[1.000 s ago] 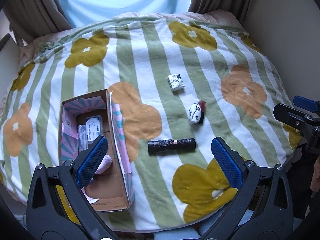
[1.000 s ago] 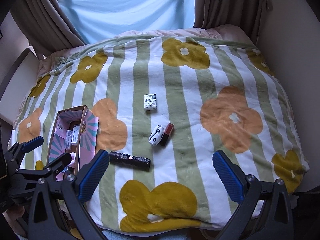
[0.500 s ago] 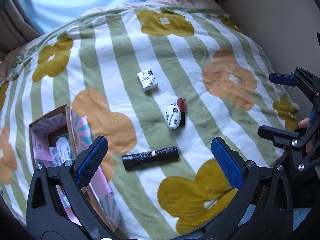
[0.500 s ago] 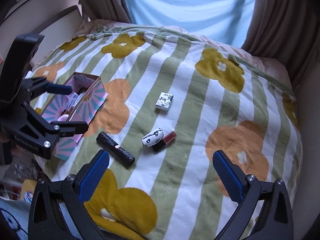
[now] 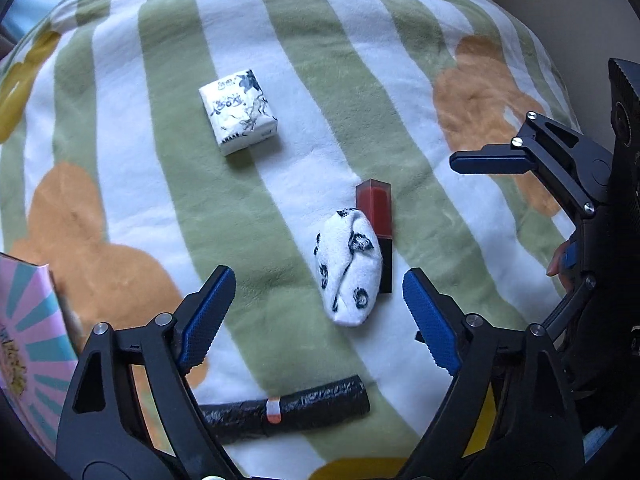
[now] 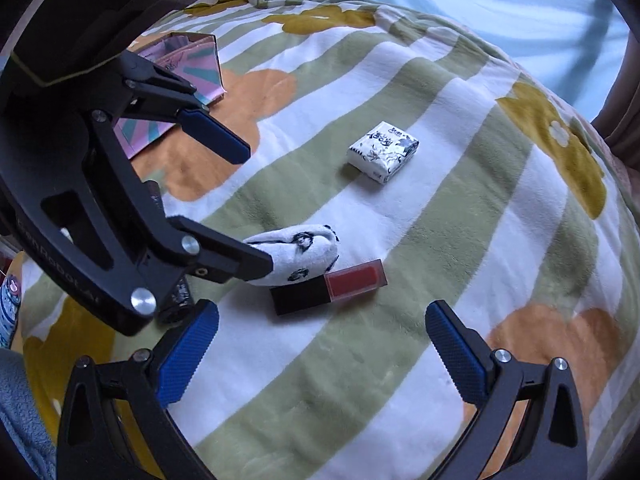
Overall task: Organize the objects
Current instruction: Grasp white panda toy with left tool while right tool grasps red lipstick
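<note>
On the striped flower blanket (image 5: 224, 208) lies a white bundle with black print (image 5: 352, 264) (image 6: 300, 248), touching a red and black tube (image 5: 378, 216) (image 6: 332, 286). My left gripper (image 5: 317, 274) (image 6: 244, 204) hangs low over the bundle. Its jaws are closing, the bundle is below the gap, and neither pad presses on it. My right gripper (image 6: 322, 312) stands open just in front of the tube with nothing between its fingers. One of its fingers (image 5: 490, 158) shows at the right of the left wrist view. Farther off lies a white printed tissue pack (image 5: 239, 117) (image 6: 384, 151).
A black roll with a pink band (image 5: 288, 406) lies under my left gripper's frame. A pink and teal cardboard box (image 5: 28, 340) (image 6: 188, 60) stands open at the blanket's left. A wall and curtains border the bed on the far side.
Both grippers have dropped close to the blanket. The left one moved from beside the box to over the white bundle and its jaws narrowed. The right one rolled and came in beside the tube.
</note>
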Demonstrator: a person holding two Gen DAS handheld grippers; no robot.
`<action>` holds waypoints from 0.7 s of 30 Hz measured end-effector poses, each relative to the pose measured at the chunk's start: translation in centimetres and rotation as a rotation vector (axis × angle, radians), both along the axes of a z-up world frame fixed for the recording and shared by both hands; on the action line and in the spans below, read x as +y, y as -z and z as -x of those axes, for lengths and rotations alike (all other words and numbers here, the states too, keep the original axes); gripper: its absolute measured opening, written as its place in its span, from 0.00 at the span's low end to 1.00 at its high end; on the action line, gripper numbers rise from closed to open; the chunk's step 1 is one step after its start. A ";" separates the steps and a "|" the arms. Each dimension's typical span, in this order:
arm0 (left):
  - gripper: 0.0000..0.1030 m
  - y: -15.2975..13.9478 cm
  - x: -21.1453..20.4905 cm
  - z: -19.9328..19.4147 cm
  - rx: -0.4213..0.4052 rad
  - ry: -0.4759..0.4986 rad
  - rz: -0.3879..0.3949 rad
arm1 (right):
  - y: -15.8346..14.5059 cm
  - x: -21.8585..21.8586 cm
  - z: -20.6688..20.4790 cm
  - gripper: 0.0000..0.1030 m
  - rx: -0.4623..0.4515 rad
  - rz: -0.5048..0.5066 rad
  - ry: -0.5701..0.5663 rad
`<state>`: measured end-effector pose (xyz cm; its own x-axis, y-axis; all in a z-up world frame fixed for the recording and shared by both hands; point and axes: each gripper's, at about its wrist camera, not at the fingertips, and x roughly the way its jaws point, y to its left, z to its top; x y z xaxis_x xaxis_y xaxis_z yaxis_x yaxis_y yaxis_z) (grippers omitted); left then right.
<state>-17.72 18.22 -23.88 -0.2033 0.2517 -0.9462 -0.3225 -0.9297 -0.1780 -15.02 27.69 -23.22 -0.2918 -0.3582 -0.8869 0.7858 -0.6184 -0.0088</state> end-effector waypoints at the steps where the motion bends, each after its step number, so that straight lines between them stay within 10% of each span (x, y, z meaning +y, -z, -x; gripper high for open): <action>1: 0.79 0.6 0.0 0.3 -0.011 -0.005 -0.011 | 0.8 -0.1 0.5 0.99 -0.009 0.002 -0.002; 11: 0.49 3.1 0.2 1.4 -0.051 0.021 -0.075 | 5.0 -1.5 3.1 0.99 -0.040 0.010 -0.060; 14: 0.35 3.0 0.1 1.5 -0.066 0.024 -0.095 | 5.8 -2.0 3.4 0.86 -0.052 -0.002 -0.087; 21: 0.31 2.2 -0.3 1.1 -0.061 0.045 -0.090 | 5.8 -2.2 3.4 0.80 -0.058 0.002 -0.099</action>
<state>-18.80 17.95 -26.08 -0.1329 0.3441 -0.9295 -0.3500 -0.8937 -0.2808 -18.43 25.45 -28.97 -0.2033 -0.3848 -0.9003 0.8423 -0.5375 0.0396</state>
